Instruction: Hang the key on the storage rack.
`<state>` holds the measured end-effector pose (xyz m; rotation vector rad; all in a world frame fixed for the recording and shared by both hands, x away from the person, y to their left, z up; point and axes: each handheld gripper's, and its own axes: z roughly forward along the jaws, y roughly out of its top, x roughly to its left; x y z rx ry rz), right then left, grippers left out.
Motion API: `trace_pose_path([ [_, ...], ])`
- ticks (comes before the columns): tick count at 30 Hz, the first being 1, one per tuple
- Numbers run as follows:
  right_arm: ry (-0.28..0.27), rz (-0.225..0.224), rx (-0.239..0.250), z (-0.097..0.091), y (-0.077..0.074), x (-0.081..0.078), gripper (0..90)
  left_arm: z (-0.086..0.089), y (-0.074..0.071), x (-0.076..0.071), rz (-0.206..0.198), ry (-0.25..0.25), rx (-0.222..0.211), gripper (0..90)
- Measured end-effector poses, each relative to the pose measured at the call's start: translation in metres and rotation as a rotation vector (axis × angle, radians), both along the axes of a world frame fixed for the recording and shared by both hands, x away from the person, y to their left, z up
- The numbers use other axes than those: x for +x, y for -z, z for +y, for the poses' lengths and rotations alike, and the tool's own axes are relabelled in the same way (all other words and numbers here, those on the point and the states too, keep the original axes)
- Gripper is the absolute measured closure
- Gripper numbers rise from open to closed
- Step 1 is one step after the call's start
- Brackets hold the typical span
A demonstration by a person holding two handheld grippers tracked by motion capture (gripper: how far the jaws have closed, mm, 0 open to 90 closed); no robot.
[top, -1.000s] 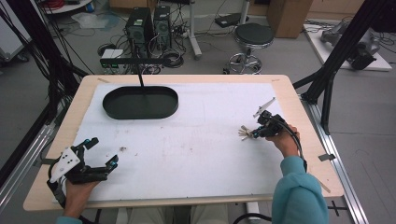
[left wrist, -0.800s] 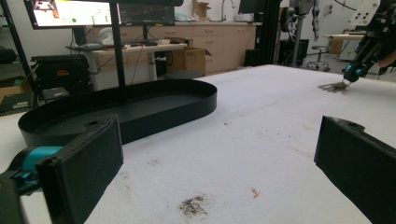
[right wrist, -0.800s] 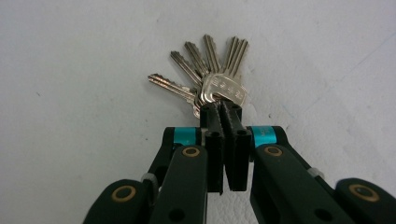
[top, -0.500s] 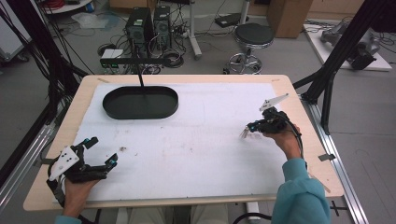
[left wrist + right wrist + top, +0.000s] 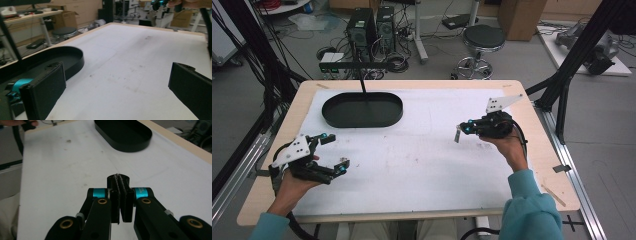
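My left gripper [image 5: 336, 151] is held near the table's front left corner, open, with nothing between its jaws. In the left gripper view the left gripper [image 5: 117, 92] has its two black pads wide apart over the bare white mat [image 5: 140, 62]. My right gripper [image 5: 458, 134] hovers over the right half of the mat and points left. The right gripper view shows the right gripper [image 5: 118, 178] with its pads pressed together and nothing held. A black oval tray [image 5: 362, 111] lies at the back left, empty; this tray [image 5: 125, 135] lies ahead of the right gripper.
A white mat [image 5: 422, 155] covers most of the wooden table [image 5: 547, 165]. A thin black pole [image 5: 363, 85] rises at the tray's far rim. The black tray [image 5: 67, 58] lies close to the left jaw. A stool [image 5: 482, 37] and computer towers [image 5: 372, 25] stand beyond the far edge.
The right gripper has turned and shifted slightly, so its tips now point further left toward the table's middle. The left gripper has hardly moved and stays open.
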<state>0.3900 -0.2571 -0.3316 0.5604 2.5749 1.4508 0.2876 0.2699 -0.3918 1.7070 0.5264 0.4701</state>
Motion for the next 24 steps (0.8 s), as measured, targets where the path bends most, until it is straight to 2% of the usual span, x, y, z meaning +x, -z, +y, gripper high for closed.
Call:
trace_pose_path([
  [1, 0.000, 0.000, 0.000, 0.000, 0.000, 0.000, 88.6, -0.003, -0.005, 0.004, 0.009, 0.015, 0.003, 1.7],
  [3, -0.056, -0.024, 0.027, 0.015, -0.009, 0.000, 88.6, -0.008, -0.014, 0.010, 0.028, 0.042, 0.004, 1.7],
  [5, -0.071, -0.031, 0.032, 0.020, -0.012, -0.001, 88.6, -0.013, -0.024, 0.017, 0.053, 0.075, 0.001, 1.7],
  [7, -0.124, -0.047, 0.055, 0.030, -0.017, -0.001, 88.6, -0.017, -0.036, 0.024, 0.085, 0.116, 0.005, 1.7],
  [9, -0.166, -0.064, 0.083, 0.039, -0.022, -0.002, 88.6, -0.021, -0.044, 0.029, 0.103, 0.129, 0.024, 1.7],
  [11, -0.189, -0.076, 0.107, 0.046, -0.025, -0.002, 88.6, -0.026, -0.055, 0.035, 0.107, 0.148, 0.047, 1.7],
  [12, -0.220, -0.081, 0.128, 0.055, -0.029, -0.002, 88.6, -0.028, -0.059, 0.037, 0.104, 0.158, 0.052, 1.7],
  [14, -0.228, -0.081, 0.137, 0.058, -0.031, -0.002, 88.6, -0.033, -0.067, 0.042, 0.098, 0.180, 0.063, 1.7],
  [16, -0.259, -0.083, 0.163, 0.069, -0.037, -0.003, 88.6, -0.038, -0.073, 0.045, 0.095, 0.201, 0.066, 1.7],
  [24, -0.308, -0.088, 0.191, 0.093, -0.048, -0.005, 88.5, -0.058, -0.091, 0.053, 0.069, 0.279, 0.080, 1.7],
])
